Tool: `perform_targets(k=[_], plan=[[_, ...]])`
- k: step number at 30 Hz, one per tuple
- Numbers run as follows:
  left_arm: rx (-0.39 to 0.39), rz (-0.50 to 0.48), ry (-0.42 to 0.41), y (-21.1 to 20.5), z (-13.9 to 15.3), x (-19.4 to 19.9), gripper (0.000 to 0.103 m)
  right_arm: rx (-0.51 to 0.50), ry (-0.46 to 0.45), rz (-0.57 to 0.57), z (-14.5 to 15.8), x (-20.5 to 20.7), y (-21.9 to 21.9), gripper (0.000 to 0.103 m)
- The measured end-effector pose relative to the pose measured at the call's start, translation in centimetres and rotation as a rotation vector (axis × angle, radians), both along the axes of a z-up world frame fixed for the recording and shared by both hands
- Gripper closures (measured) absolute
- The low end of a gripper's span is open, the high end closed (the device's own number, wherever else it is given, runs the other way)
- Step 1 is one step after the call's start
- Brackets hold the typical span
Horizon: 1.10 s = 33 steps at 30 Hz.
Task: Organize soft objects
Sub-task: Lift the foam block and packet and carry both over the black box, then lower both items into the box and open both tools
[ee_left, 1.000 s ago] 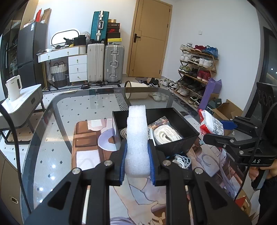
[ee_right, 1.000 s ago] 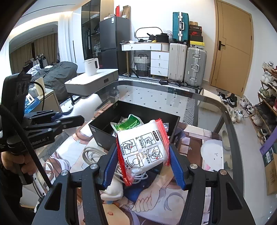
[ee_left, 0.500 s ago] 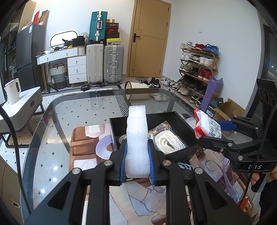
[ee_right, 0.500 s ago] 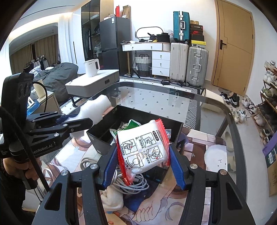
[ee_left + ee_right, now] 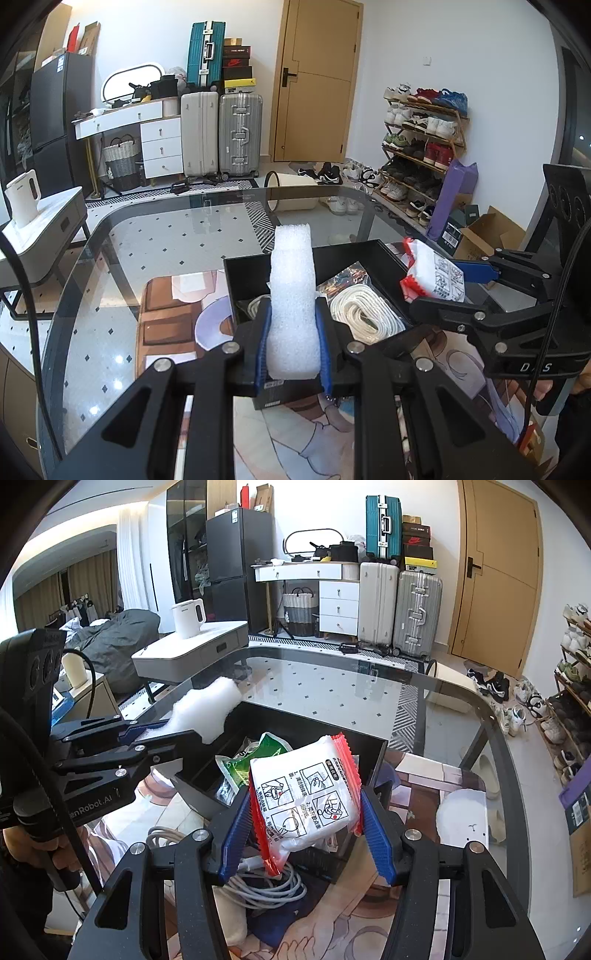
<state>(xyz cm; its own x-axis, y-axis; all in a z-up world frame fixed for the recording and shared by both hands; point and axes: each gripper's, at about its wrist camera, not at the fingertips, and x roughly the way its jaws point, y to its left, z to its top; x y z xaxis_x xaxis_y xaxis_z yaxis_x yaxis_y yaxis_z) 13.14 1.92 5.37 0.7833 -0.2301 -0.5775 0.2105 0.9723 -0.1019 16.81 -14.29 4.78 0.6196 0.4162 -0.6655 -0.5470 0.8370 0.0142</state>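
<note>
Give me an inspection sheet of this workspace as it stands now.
Surface: glass table with a printed mat under the work area.
Job's things: white foam block and red-edged white packet, both held in the air; black box on the mat, holding a coiled white rope and a green packet.
Clutter: white round pad on the mat.
Grippers: left gripper shut on the foam block; right gripper shut on the packet, near the box.
Cables: coiled white cable lying beside the box.
Surroundings: suitcases, shoe rack, kettle, closed door.
</note>
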Motion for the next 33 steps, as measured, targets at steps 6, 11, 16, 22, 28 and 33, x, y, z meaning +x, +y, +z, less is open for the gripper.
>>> perform_targets(k=[6, 11, 16, 22, 28, 33], plan=[[0.015, -0.018, -0.004, -0.6, 0.1, 1.1, 0.083, -0.016, 0.009, 0.012, -0.2, 1.1, 0.5, 0.045], [0.025, -0.029, 0.005, -0.9, -0.2, 2.0, 0.083, -0.046, 0.014, 0.024, -0.7, 1.7, 1.4, 0.045], [0.031, -0.036, 0.019, -1.1, -0.7, 2.5, 0.083, -0.072, 0.03, 0.032, -1.4, 2.5, 2.1, 0.045], [0.044, -0.042, 0.034, -1.5, -1.4, 3.2, 0.083, -0.091, 0.039, 0.038, -2.1, 3.2, 2.5, 0.045], [0.058, -0.053, 0.042, -1.9, -1.8, 3.7, 0.083, -0.095, 0.053, 0.039, -2.7, 3.9, 2.4, 0.045], [0.058, -0.058, 0.049, -1.9, -2.2, 3.8, 0.083, -0.087, 0.062, 0.03, -2.9, 4.7, 2.5, 0.045]])
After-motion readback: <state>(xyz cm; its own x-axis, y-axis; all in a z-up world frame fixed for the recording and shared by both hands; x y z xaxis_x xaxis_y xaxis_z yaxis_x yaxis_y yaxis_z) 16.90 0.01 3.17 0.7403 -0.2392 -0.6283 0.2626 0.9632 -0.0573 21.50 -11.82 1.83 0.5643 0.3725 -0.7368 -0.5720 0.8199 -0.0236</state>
